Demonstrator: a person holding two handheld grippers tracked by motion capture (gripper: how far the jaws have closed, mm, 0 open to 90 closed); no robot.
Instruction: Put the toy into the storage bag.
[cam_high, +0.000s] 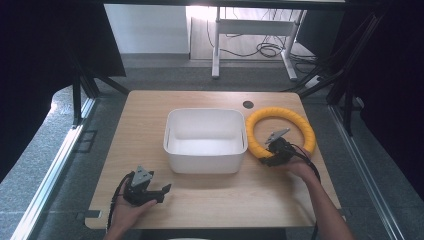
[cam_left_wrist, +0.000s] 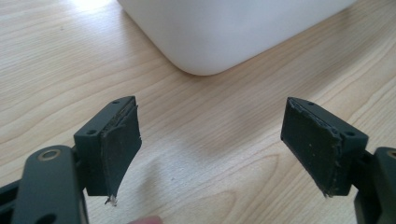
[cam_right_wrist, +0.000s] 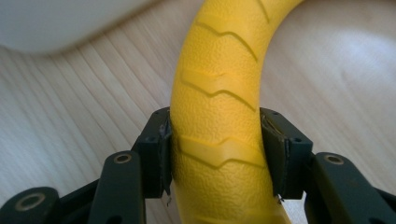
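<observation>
A yellow ring (cam_high: 302, 129) with zigzag grooves lies flat on the wooden table, just right of a white tub (cam_high: 205, 140). My right gripper (cam_high: 271, 154) is shut on the ring's near-left arc. In the right gripper view both pads (cam_right_wrist: 164, 156) press the sides of the yellow ring (cam_right_wrist: 219, 107), which still rests on the wood. My left gripper (cam_high: 165, 192) lies near the front-left of the table, a short way before the tub. Its jaws stand wide apart in the left gripper view, the left gripper (cam_left_wrist: 210, 149) holding nothing over bare wood.
The tub (cam_left_wrist: 224, 32) is empty and stands mid-table. A dark round grommet (cam_high: 248, 104) sits in the table (cam_high: 210, 200) behind the ring. Black frame struts flank the table on both sides; a white desk frame and cables lie on the floor beyond.
</observation>
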